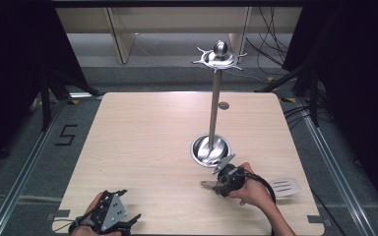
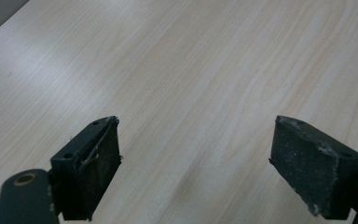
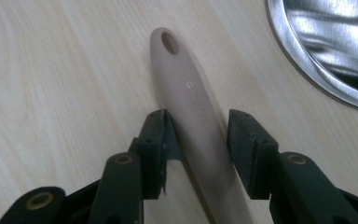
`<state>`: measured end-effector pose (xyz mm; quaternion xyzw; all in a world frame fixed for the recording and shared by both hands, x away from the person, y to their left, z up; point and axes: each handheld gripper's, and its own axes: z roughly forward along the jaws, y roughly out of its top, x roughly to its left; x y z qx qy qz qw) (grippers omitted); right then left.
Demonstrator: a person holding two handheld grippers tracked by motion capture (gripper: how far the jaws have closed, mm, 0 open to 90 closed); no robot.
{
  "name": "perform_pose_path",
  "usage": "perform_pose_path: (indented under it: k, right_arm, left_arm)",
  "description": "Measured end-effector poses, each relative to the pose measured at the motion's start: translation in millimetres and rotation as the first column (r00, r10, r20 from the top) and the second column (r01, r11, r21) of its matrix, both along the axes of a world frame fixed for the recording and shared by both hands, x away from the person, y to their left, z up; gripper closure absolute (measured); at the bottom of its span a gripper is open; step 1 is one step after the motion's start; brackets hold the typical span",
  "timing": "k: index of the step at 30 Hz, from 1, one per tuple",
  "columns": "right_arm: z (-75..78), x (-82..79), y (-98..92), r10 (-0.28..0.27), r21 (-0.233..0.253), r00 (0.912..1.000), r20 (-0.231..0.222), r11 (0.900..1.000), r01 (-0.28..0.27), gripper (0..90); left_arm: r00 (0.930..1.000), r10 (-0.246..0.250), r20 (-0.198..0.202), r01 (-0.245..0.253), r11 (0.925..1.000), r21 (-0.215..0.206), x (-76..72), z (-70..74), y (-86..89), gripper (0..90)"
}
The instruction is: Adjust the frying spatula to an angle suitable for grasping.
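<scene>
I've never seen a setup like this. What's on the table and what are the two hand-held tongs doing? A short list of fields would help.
Table: pale wood table
Stand: metal stand with a round base, upright pole and hooked top, right of centre
Utensil: slotted spatula lying flat near the stand's base, beige handle
Right tongs: jaws on both sides of the handle, not quite closed on it
Left tongs: open wide over bare wood at the near left corner
</scene>
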<state>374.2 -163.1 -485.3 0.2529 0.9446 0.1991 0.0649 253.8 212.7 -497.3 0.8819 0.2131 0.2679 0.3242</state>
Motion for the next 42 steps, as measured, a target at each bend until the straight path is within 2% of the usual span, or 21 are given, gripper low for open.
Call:
perform_pose_path:
  k: [2,3,7,8,11,16,17,18,19,24,25,26,29,32,34,35,36,38,39,40,42]
  right_arm:
    - [1.8,0.8,3.6,-0.001,-0.032,1.0,0.002,0.999,0.001,61.1]
    - [2.7,4.9,6.5,0.04,-0.061,0.9992,0.005,0.997,-0.039,62.3]
    - [5.9,8.0,10.3,0.042,-0.124,0.999,0.011,0.991,-0.04,64.7]
    - [6.4,8.6,10.7,0.052,-0.132,0.9986,0.011,0.99,-0.05,65.1]
    - [8.6,9.4,13.5,0.088,-0.185,0.9962,-0.003,0.979,-0.087,66.5]
    - [11.8,6.0,17.0,0.1,-0.225,0.9943,-0.037,0.969,-0.106,67.5]
    - [12.3,6.3,17.5,0.115,-0.229,0.9927,-0.035,0.966,-0.12,67.6]
    - [12.3,9.8,16.2,0.164,-0.254,0.9862,-0.018,0.953,-0.163,67.7]
    - [12.6,8.5,17.0,0.13,-0.266,0.991,-0.034,0.955,-0.134,67.8]
    - [9.8,13.2,15.8,0.14,-0.252,0.9879,-0.066,0.956,-0.153,68.0]
    - [9.0,15.5,14.4,0.171,-0.24,0.9834,-0.06,0.954,-0.181,68.1]
    - [10.6,12.5,15.1,0.132,-0.248,0.9887,-0.072,0.958,-0.146,68.2]
    - [9.4,13.7,15.5,0.163,-0.253,0.9849,-0.058,0.952,-0.172,68.7]
    - [10.7,14.3,14.7,0.152,-0.257,0.9875,-0.042,0.953,-0.158,68.7]
    - [18.0,12.2,11.5,0.116,-0.226,0.9924,-0.041,0.967,-0.122,68.9]
    - [21.0,15.3,7.4,0.15,-0.196,0.9887,-0.014,0.969,-0.149,68.9]
    - [26.3,14.5,4.4,0.121,-0.181,0.9926,-0.008,0.976,-0.121,68.9]
    - [31.8,15.4,0.1,0.111,-0.182,0.9938,0.002,0.977,-0.109,69.0]
    - [37.1,14.4,-5.5,0.093,-0.124,0.9949,0.04,0.988,-0.087,68.9]
    - [40.9,14.9,-8.9,0.085,-0.107,0.9946,0.06,0.991,-0.078,68.9]
    - [51.4,13.4,-17.6,0.057,-0.054,0.9955,0.076,0.997,-0.053,69.0]
  left_arm:
    - [1.0,0.004,0.0,-0.004,1.0,-0.004,-0.3,0.0,0.1,15.1]
    - [1.0,0.006,0.001,-0.006,1.0,-0.004,0.0,0.1,0.3,15.1]
    - [1.0,-0.003,0.001,0.003,1.0,0.001,0.0,0.3,0.2,15.1]
    - [0.9998,0.017,0.012,-0.016,0.999,-0.043,-0.2,-2.2,-1.8,15.1]
    - [1.0,-0.009,0.0,0.009,0.9999,-0.004,-0.1,0.8,0.6,15.1]
    - [0.9999,-0.011,-0.005,0.011,0.9999,-0.001,-0.1,1.2,0.5,15.1]
    - [1.0,0.006,0.004,-0.006,0.9993,-0.036,-0.5,-1.2,-1.4,15.1]
    - [1.0,0.006,0.004,-0.006,0.9993,-0.036,-0.5,-1.2,-1.4,15.1]
    - [0.9999,0.01,0.004,-0.01,0.999,-0.043,-0.4,-1.8,-1.8,15.1]
    - [0.9998,0.015,0.01,-0.014,0.9994,-0.03,-0.6,-1.5,-1.3,15.1]
    - [0.9999,0.01,0.007,-0.01,0.9992,-0.038,-0.3,-1.8,-1.6,15.1]
    - [0.9999,0.01,0.007,-0.01,0.9992,-0.038,-0.3,-1.8,-1.6,15.1]
    - [0.9998,0.014,0.013,-0.014,0.9994,-0.031,-0.1,-2.4,-2.2,15.1]
    - [0.9998,0.018,0.004,-0.018,0.999,-0.042,-0.7,-2.6,-2.1,15.1]
    - [0.9997,0.021,0.01,-0.02,0.9992,-0.034,-0.2,-2.9,-2.2,15.1]
    - [0.9998,0.016,0.014,-0.015,0.9996,-0.025,-0.1,-1.9,-1.8,15.1]
    - [0.9998,0.016,0.014,-0.015,0.9996,-0.025,-0.1,-1.9,-1.8,15.1]
    - [0.9999,0.009,0.007,-0.009,0.9997,-0.023,-0.2,-2.1,-1.9,15.1]
    - [1.0,0.0,0.001,0.0,0.9999,-0.01,-0.3,-1.0,-1.2,15.1]
    - [1.0,0.0,0.004,0.0,1.0,-0.001,-0.1,-0.6,-0.8,15.1]
    - [0.9998,0.02,0.008,-0.02,0.9994,-0.03,-0.5,-2.4,-2.0,15.1]
